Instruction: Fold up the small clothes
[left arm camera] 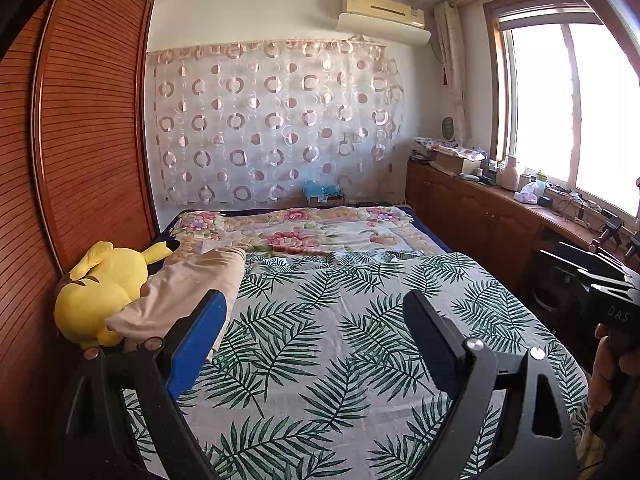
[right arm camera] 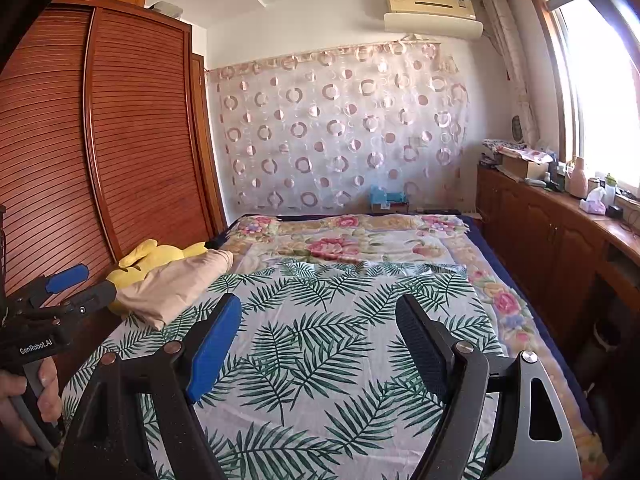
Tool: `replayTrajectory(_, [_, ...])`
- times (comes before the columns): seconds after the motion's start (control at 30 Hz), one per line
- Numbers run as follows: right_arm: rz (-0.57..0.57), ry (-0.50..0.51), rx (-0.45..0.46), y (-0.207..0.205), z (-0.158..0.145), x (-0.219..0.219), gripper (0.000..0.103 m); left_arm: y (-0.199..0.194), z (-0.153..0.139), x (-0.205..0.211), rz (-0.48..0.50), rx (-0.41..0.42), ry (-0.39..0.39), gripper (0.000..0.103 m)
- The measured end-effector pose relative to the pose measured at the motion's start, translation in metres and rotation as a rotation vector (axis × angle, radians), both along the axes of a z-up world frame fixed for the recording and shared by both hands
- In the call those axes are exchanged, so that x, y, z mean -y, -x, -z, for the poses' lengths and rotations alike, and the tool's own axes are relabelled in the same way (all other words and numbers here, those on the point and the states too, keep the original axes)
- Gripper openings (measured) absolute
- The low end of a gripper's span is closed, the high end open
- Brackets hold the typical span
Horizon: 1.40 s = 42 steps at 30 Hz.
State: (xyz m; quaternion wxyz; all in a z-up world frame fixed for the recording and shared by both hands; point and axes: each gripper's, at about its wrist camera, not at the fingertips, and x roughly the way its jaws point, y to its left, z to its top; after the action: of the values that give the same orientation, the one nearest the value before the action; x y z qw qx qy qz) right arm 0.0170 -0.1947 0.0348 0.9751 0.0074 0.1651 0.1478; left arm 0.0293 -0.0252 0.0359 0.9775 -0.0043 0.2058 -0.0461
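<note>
Both grippers hang above the near end of the bed (left arm camera: 360, 320), the left gripper (left arm camera: 316, 308) and the right gripper (right arm camera: 318, 312) each with fingers wide apart and nothing between them, so neither has hold of any cloth. The beige garment (left arm camera: 188, 284) lies in a loose heap at the bed's left edge, draped against a yellow plush (left arm camera: 96, 292), well clear of both. The leaf-print sheet's open middle would suit as a folding surface; whether the heap awaits folding or was set aside cannot be told.

Matt leaf-print cotton sheet (right arm camera: 320, 360), soft beige cloth (left arm camera: 188, 292), fuzzy yellow plush toy (left arm camera: 100, 292), glossy slatted wood wardrobe (right arm camera: 132, 140).
</note>
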Motion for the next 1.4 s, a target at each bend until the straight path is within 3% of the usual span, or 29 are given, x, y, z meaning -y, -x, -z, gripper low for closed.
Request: replayTrajectory(1.4, [-0.010, 0.005, 0.010, -0.0027, 0.0002, 0.0086, 0.081, 0.0006, 0.0038, -0.0036, -0.002, 0.010, -0.008, 0.090])
